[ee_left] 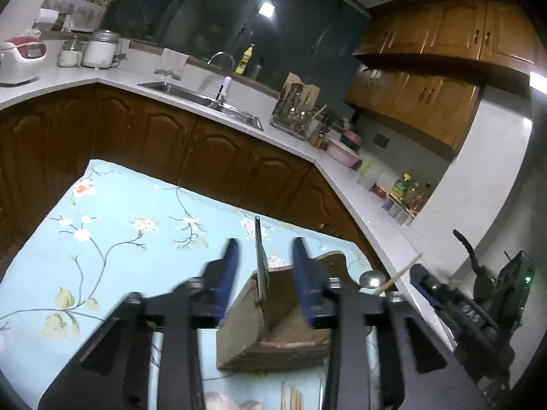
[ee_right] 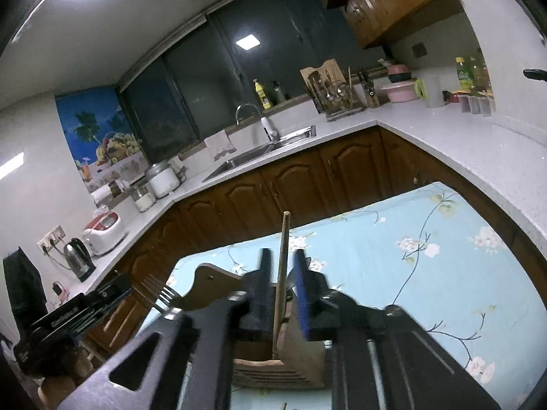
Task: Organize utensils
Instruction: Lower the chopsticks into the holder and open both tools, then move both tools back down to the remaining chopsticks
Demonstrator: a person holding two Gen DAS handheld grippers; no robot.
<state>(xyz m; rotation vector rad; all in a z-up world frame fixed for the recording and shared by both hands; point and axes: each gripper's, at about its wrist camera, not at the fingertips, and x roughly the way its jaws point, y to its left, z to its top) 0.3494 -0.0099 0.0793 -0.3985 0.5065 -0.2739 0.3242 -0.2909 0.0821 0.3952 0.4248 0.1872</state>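
A wooden utensil holder (ee_left: 273, 328) stands on the floral blue tablecloth (ee_left: 112, 235). A metal fork (ee_left: 260, 266) stands upright in it, tines up, between the blue fingers of my left gripper (ee_left: 265, 249), which is open and not touching the fork. A spoon (ee_left: 372, 278) and a chopstick (ee_left: 403, 271) stick out at the holder's right. In the right wrist view, my right gripper (ee_right: 281, 263) is open around a wooden chopstick (ee_right: 281, 273) that stands in the holder (ee_right: 273, 362). The fork's tines (ee_right: 160, 294) show at the left, beside the left gripper's body.
More chopsticks (ee_left: 290, 396) lie on the cloth in front of the holder. Behind the table runs a white counter (ee_left: 359, 177) with a sink (ee_left: 201, 102), a utensil rack (ee_left: 294, 109), a pink bowl (ee_left: 342, 153), bottles and jars.
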